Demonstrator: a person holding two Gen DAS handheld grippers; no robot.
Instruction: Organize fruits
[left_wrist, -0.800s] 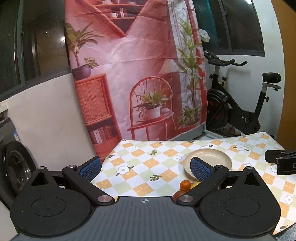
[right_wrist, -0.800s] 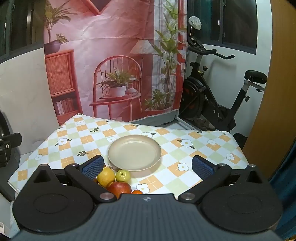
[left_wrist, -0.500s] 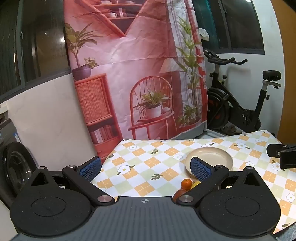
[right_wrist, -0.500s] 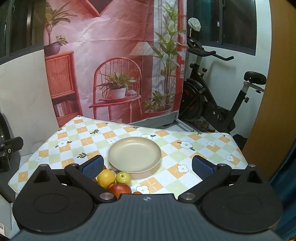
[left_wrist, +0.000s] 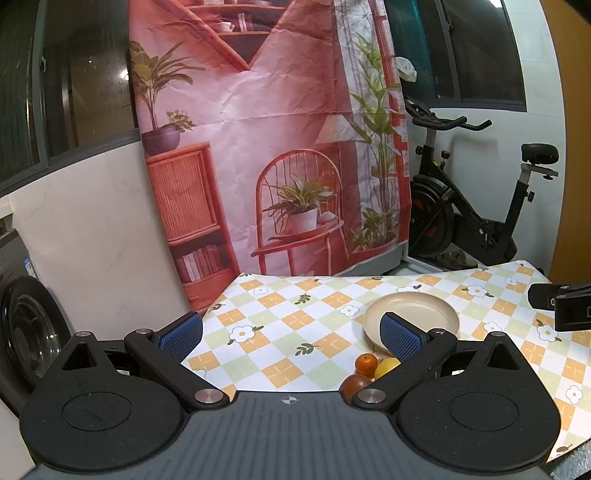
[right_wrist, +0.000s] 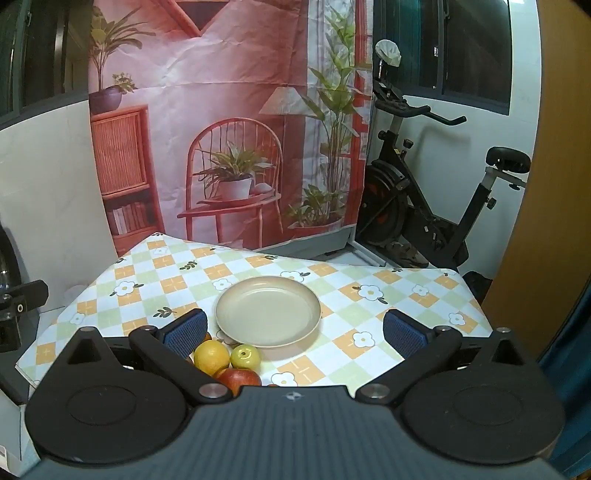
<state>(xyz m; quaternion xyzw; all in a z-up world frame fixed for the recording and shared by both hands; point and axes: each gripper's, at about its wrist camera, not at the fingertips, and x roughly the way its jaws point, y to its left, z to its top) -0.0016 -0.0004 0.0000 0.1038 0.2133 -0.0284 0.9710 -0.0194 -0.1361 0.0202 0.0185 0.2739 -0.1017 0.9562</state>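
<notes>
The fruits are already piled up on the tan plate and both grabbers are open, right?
Not quite. The tan plate has nothing on it. The fruits, a yellow orange, a green apple and a red apple, sit on the checkered tablecloth beside it, as the right wrist view shows. Both grabbers are open.

left tool (left_wrist: 291, 334) gaping, right tool (right_wrist: 295, 326) gaping

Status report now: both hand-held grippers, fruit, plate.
Left hand-held gripper open, empty. Right hand-held gripper open, empty. Fruit pile on cloth beside plate, plate bare. Nothing in the way.
</notes>
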